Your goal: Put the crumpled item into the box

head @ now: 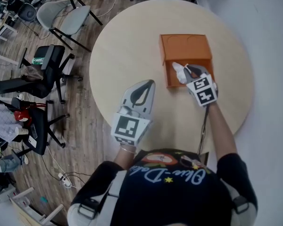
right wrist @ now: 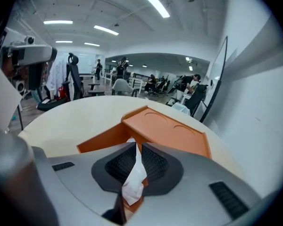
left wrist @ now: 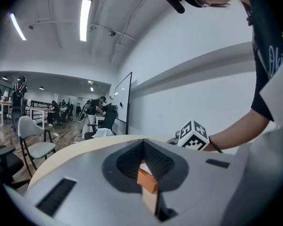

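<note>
An orange box [head: 186, 55] with its lid flipped back lies on the round table [head: 127, 51]. My right gripper [head: 187, 72] hangs over the box's open part, shut on a white crumpled tissue [head: 180, 71]. In the right gripper view the tissue [right wrist: 134, 178] is pinched between the jaws, with the box [right wrist: 165, 131] just ahead. My left gripper [head: 142, 92] rests over the table to the left of the box, shut with nothing in it; its tips [left wrist: 148, 175] meet in the left gripper view.
Office chairs [head: 42, 74] and a grey chair [head: 66, 15] stand on the wooden floor left of the table. Cables lie on the floor. The table's near edge [head: 146, 142] is close to the person's body.
</note>
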The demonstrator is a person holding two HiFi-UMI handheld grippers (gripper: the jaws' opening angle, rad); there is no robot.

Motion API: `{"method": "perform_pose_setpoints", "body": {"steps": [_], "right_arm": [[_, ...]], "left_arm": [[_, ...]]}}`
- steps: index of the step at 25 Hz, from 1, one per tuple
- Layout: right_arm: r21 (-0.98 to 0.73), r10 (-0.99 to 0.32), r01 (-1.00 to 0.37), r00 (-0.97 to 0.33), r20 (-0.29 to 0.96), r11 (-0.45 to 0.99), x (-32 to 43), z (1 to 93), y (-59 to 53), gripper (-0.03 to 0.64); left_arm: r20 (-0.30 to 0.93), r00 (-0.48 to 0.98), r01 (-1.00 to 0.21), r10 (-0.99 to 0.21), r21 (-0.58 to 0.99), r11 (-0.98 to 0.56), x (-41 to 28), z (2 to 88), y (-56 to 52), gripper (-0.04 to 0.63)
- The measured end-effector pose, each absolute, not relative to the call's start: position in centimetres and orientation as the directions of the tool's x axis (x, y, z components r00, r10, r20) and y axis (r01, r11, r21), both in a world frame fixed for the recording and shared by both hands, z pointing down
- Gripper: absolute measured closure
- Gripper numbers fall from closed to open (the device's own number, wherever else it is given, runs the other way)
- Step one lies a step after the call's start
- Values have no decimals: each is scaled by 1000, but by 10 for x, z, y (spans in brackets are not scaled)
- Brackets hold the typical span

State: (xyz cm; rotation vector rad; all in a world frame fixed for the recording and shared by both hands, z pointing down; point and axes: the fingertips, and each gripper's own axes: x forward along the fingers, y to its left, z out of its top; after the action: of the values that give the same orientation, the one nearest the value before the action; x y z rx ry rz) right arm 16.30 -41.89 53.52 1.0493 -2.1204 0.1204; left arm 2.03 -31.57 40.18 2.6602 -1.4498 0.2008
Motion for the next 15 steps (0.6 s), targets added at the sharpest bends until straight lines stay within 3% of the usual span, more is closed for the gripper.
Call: {"method": "perform_pose_setpoints", "body": {"steps": [15], "right_arm": [[127, -816, -858, -415, 402, 499, 189, 425, -350, 617]], "left_arm": [[144, 551, -831, -822, 3, -556, 28, 388, -288, 603]]}}
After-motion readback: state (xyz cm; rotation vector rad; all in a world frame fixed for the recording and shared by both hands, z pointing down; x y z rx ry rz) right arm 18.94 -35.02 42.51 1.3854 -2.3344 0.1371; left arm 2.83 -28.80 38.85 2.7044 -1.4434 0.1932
